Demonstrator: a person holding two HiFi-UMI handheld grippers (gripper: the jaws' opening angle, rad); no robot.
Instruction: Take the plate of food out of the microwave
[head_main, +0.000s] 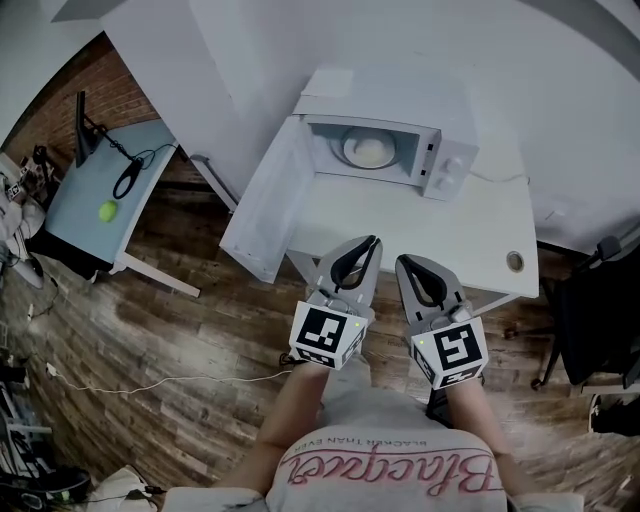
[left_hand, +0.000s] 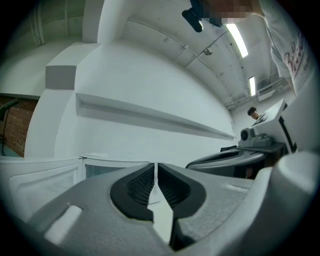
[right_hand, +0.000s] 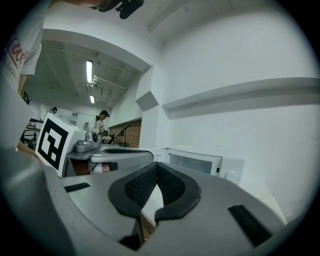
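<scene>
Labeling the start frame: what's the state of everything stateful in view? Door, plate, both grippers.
microwave door: swung wide open.
plate of food: inside the microwave, not yet touched.
left gripper: shut, nothing between its jaws, short of the microwave.
right gripper: shut, nothing between its jaws, beside the left one.

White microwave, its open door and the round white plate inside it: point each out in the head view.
White microwave (head_main: 447, 168), head view, on its control panel.
Open microwave door (head_main: 262, 212), head view, middle of the inner face.
Round white plate (head_main: 349, 150), head view, on its left rim.
</scene>
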